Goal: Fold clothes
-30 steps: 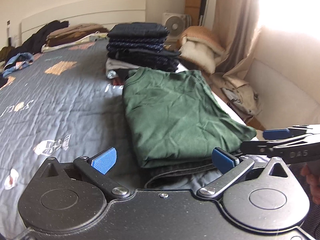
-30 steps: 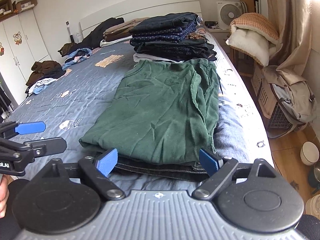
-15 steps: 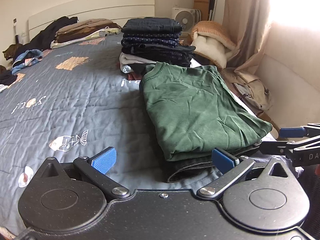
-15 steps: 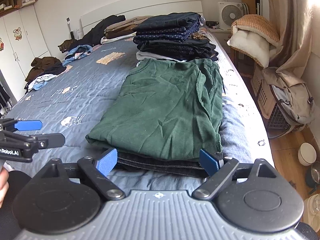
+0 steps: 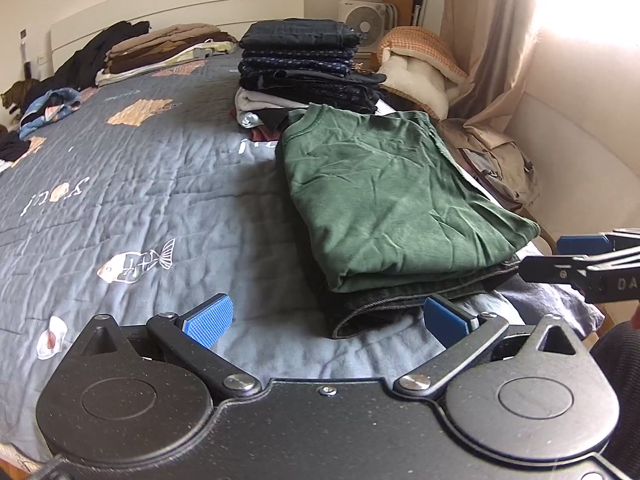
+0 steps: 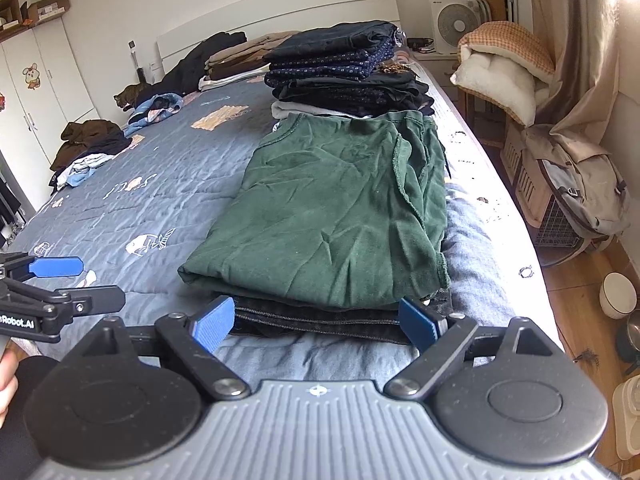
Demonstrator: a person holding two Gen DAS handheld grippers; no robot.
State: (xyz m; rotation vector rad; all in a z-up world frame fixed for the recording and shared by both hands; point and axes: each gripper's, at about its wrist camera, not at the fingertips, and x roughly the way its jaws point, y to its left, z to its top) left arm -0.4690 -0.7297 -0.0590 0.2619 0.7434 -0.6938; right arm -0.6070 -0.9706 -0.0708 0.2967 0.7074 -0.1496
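Two grippers sit at the foot of my view, both with their blue pads spread wide and nothing between them. My left gripper [image 5: 326, 320] hovers over the grey quilt [image 5: 140, 200]; its right pad sits just in front of the near hem of the dark jeans [image 5: 384, 304], but I cannot tell whether it touches. My right gripper [image 6: 316, 322] faces the same hem head-on, a pad just outside each near corner of the pile.

Folded flat, the green shirt [image 6: 340, 216] lies on top of the jeans, running from 6 toward 12 o'clock in my right view, collar at the far end. At 12 o'clock beyond it stands the stack of folded dark clothes [image 6: 344, 68], just behind the collar. Unfolded garments [image 6: 92, 140] lie loose at 10 o'clock near the bed's far side. At 3 o'clock, off the bed, I see a beige backpack [image 6: 580, 184] on the floor.
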